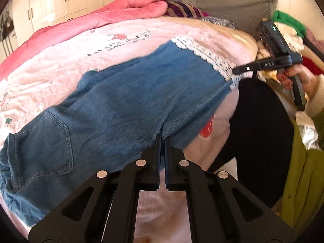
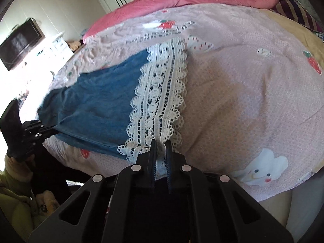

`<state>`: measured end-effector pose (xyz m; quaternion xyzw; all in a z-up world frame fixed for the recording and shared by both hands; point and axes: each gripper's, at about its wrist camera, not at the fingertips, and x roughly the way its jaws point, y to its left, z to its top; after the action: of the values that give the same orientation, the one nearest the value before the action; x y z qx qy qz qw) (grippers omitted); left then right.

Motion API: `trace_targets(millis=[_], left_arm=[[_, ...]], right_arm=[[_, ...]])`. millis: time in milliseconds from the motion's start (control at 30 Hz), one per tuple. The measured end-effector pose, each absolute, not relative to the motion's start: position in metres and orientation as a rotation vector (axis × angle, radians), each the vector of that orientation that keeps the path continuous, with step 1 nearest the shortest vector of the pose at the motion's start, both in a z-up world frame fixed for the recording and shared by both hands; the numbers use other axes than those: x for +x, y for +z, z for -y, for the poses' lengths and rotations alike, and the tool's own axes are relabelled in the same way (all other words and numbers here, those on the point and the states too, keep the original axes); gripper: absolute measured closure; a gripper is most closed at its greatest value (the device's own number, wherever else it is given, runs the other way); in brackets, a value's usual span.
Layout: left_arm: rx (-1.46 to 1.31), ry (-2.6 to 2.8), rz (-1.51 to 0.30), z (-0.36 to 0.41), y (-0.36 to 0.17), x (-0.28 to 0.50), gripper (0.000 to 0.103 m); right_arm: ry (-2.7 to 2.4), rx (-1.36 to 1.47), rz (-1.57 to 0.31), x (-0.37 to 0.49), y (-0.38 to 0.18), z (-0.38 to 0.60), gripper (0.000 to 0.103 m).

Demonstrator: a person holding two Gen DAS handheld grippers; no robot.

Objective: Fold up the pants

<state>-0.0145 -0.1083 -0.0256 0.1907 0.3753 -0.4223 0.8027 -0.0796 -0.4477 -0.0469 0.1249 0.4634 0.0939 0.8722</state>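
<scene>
Left wrist: left gripper (image 1: 162, 139) pinching pants (image 1: 121, 101); right gripper (image 2: 161, 143) clamping lace hem (image 2: 160, 101), contact hidden.

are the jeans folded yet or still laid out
Laid out lengthwise, not folded across: the jeans stretch along the bed from back pocket to lace hem.

1. Left wrist view rides on the left gripper (image 1: 163, 139), looking steeply down and close over the denim pants (image 1: 113, 105), across the pink bedspread (image 1: 66, 64) toward the cupboards.
2. Right wrist view sits on the right gripper (image 2: 161, 143), close above the lace hem (image 2: 160, 93), facing a wall television (image 2: 19, 42).
3. Both share the pants and bedspread (each even catches the other gripper).
</scene>
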Motion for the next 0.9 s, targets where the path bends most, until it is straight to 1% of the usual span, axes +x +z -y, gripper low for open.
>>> trace_targets(millis=[200,400,467,500,533,567,600,633,733,900], left_arm=[[0.423,-0.916,-0.829,0.109,-0.038,-0.013,0.103],[0.409,-0.926,-0.830,0.106,-0.037,-0.014,0.099],[0.387,-0.938,-0.823,0.103,-0.033,-0.014,0.094],[0.370,-0.940,-0.816,0.099,-0.028,-0.015,0.083],[0.359,-0.942,-0.811,0.096,-0.025,-0.016,0.075],[0.349,-0.944,-0.803,0.092,-0.020,-0.017,0.074],[0.335,-0.941,-0.788,0.086,-0.015,-0.018,0.074],[0.326,-0.931,-0.779,0.082,-0.012,-0.018,0.070],[0.279,-0.822,-0.758,0.058,0.001,-0.008,0.068],[0.207,-0.583,-0.817,0.023,0.001,0.022,0.066]], right_arm=[[0.195,0.231,-0.983,-0.080,-0.048,0.444,0.094],[0.178,0.205,-1.004,-0.080,-0.048,0.440,0.089],[0.170,0.212,-0.995,-0.084,-0.042,0.441,0.083],[0.166,0.213,-0.988,-0.085,-0.039,0.442,0.081],[0.160,0.216,-0.971,-0.088,-0.033,0.444,0.075],[0.152,0.217,-0.953,-0.090,-0.027,0.445,0.071],[0.146,0.218,-0.936,-0.091,-0.021,0.446,0.069],[0.145,0.221,-0.911,-0.092,-0.014,0.447,0.066],[0.180,0.228,-0.870,-0.085,-0.002,0.440,0.062],[0.316,0.167,-0.875,-0.052,-0.002,0.396,0.054]])
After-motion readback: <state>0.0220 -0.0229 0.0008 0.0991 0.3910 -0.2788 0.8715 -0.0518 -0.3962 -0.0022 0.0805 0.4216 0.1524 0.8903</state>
